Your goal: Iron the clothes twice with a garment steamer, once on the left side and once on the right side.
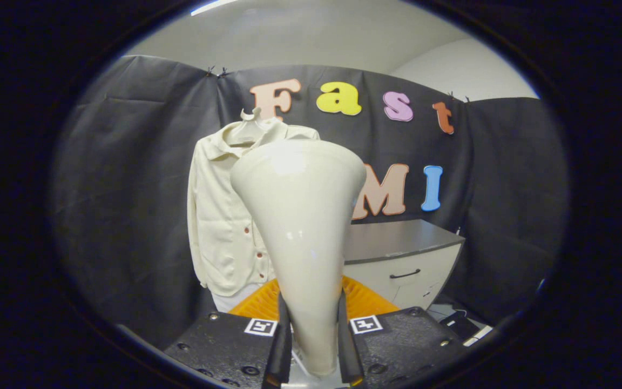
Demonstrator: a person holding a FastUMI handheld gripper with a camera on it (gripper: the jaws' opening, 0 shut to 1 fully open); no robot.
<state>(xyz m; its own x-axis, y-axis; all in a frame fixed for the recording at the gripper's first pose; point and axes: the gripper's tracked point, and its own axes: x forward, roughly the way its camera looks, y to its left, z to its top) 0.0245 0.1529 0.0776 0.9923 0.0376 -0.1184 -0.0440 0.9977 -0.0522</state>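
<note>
Gripper view, steamer in hand. The gripper is clamped on the narrow handle end of the garment steamer — one finger presses each side of the handle, which rises between them and flares into a wide, pale, glossy head pointing away from the camera. Beyond the head, partly covered by it, a cream shirt hangs on a hanger against the booth's black cloth wall; its collar, one sleeve and a row of small dark buttons are visible. The steamer head stands apart from the fabric, not touching it as far as can be judged, and roughly level with the shirt's chest. An orange ridged object lies just ahead of the fingers, low behind the handle. To the side of the shirt stands a grey-topped cabinet with a drawer handle. Progress — the pick-up of the steamer is done; nothing shows a pass over the shirt, so both strokes, left and right, appear to remain.
</note>
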